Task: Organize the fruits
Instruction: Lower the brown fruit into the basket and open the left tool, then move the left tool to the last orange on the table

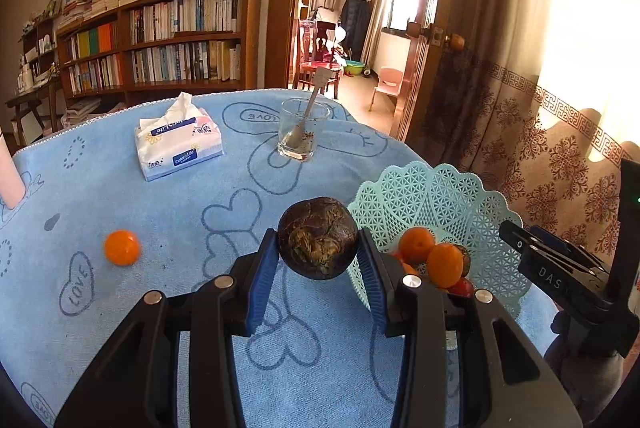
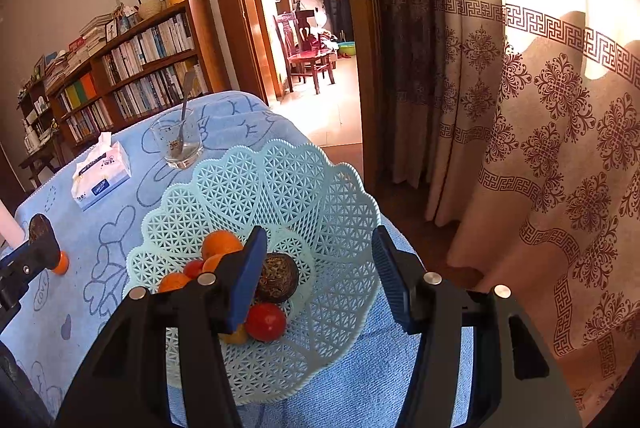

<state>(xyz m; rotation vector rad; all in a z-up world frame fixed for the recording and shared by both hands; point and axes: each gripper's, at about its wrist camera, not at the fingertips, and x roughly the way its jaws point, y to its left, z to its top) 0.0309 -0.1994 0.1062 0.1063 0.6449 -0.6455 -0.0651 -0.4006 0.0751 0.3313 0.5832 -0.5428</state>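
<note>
Left wrist view: the left gripper (image 1: pixel 318 248) has its jaws clamped on one dark, wrinkled passion fruit (image 1: pixel 317 238), held above the blue-clothed surface (image 1: pixel 160 220), just left of the basket. The pale green lattice basket (image 1: pixel 440 199) sits at the right and holds at least two oranges (image 1: pixel 416 244), a sliver of something red and a dark fruit mostly hidden behind them — the exact count cannot be told from here. One loose orange (image 1: pixel 122 248) lies on the cloth, well apart to the left. One glass (image 1: pixel 300 129) stands farther back with one spoon (image 1: pixel 310 107) in it. One tissue pack (image 1: pixel 178 143) lies left of the glass. The right gripper (image 1: pixel 560 264) shows at the right edge; its jaws are not readable here.

Right wrist view: the right gripper (image 2: pixel 318 268) hangs over the basket (image 2: pixel 340 195), jaws apart, nothing between them. Basket contents: one dark passion fruit (image 2: pixel 278 278), two red tomatoes (image 2: pixel 266 322) and at least three oranges (image 2: pixel 220 244), one part hidden behind the left jaw. The glass (image 2: pixel 176 141) with spoon (image 2: pixel 186 99) stands beyond the rim; tissue pack (image 2: pixel 102 177) to its left. The left gripper (image 2: pixel 36 248) enters at the left edge — the loose orange (image 2: pixel 61 264) peeks out beside it.
</note>
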